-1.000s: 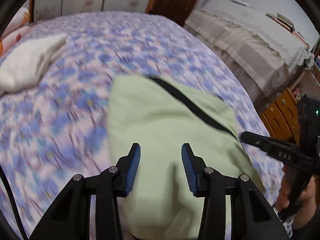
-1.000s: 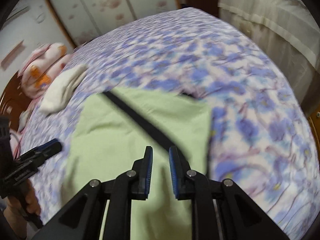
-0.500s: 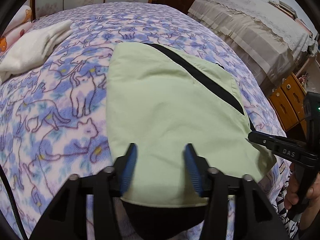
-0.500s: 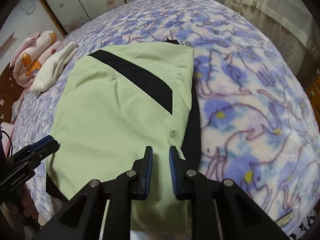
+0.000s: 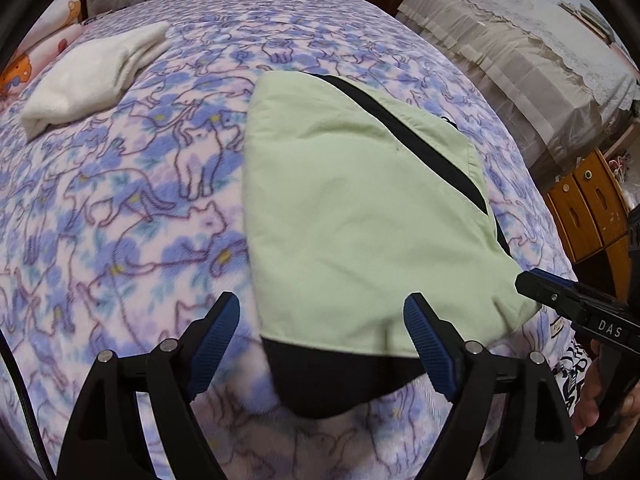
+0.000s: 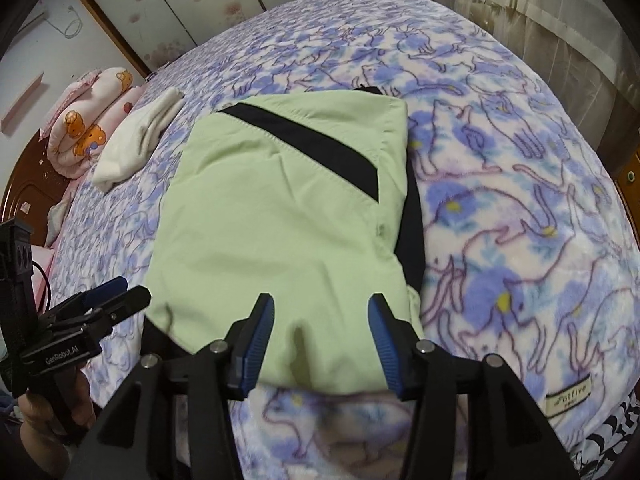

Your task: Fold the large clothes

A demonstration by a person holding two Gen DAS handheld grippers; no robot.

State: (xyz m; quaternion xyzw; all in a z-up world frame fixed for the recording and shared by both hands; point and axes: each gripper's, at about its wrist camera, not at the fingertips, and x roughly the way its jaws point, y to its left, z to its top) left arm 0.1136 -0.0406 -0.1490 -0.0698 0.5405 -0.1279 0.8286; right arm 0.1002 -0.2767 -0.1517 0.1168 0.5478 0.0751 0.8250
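A light green garment (image 5: 360,200) with a black diagonal stripe lies folded flat on the cat-print blanket (image 5: 120,220); its black lining shows at the near edge. My left gripper (image 5: 322,308) hovers over that near edge. Its jaws are opening, and the blue pads (image 5: 218,332) stand clear of the cloth. In the right wrist view the same garment (image 6: 280,220) lies ahead of my right gripper (image 6: 320,304). Its jaws are opening too, and the cloth below is not pinched. Each gripper shows in the other's view, the right gripper (image 5: 560,300) at the garment's right corner and the left gripper (image 6: 120,296) at its left corner.
A folded white cloth (image 5: 92,76) lies at the bed's far left, with a rolled pink quilt (image 6: 88,120) beyond it. To the right of the bed stand covered furniture (image 5: 520,48) and a wooden cabinet (image 5: 588,204). The bed's near edge drops off just below the grippers.
The garment was moving and blurred and now lies flat and still. Both pairs of jaws have widened, the right from nearly shut. Both grippers have drawn back toward the near edge.
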